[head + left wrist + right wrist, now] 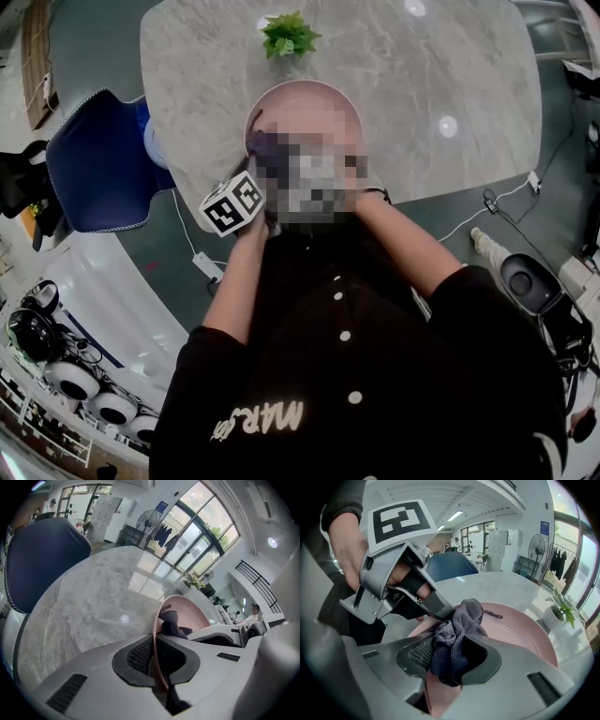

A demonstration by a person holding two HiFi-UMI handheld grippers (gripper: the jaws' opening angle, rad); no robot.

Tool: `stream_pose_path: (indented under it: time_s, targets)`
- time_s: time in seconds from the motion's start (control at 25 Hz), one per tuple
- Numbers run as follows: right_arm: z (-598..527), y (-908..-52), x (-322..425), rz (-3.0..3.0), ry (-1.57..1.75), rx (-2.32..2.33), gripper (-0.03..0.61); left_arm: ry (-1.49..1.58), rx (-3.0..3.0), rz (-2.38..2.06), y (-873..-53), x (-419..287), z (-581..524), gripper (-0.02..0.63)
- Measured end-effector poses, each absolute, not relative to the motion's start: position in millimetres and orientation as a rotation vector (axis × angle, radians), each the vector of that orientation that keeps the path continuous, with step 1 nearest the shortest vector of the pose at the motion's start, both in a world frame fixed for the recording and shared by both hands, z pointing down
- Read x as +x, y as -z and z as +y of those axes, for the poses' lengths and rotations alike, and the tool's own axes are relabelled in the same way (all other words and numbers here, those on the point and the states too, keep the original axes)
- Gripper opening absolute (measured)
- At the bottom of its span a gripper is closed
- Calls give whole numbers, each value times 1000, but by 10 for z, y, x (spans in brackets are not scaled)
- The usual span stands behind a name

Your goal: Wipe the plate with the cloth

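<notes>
Left gripper view looks along the left claw [157, 662], whose pads are pressed together on the rim of the round pink plate [187, 613]; the plate is seen nearly edge-on, lifted on a tilt above the grey marble worktop [89, 602]. That pinch at the edge, I judge, steadies the plate and leaves its inner face free for wiping; a fold of the dark grey knitted cloth [171, 623] lies against that face just beyond the pads.

Right gripper view supplies what the left one hides: the right claw [450, 656] is pinching a bunched wad of the cloth, which sits between its pads and spills forward onto the plate's near rim, touching the pink surface; the bunching probably gives a thick pad to rub with. It also shows the left claw from outside, its tips meeting the plate rim right beside the cloth.

Head view adds placement only: the plate is held over the near edge of the worktop, in front of the person; a small green potted plant [289, 36] stands well beyond it, and a blue padded chair [98, 159] is off to the left. The plate's middle is obscured there, so neither grip can be read from it. Wiping looks under way, not finished.
</notes>
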State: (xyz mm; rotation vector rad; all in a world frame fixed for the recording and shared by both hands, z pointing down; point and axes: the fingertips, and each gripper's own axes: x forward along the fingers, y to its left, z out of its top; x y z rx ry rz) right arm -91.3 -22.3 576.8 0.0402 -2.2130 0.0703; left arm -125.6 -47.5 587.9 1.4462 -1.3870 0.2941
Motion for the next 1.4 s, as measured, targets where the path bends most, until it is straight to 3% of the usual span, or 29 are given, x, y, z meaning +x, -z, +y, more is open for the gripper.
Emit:
stream_pose_path:
  time_s: [1.4]
  targets:
    - [65,-5798,-355,-2139,12,-97,142,-327,1472,-1392,-5863,-1253,-455,29]
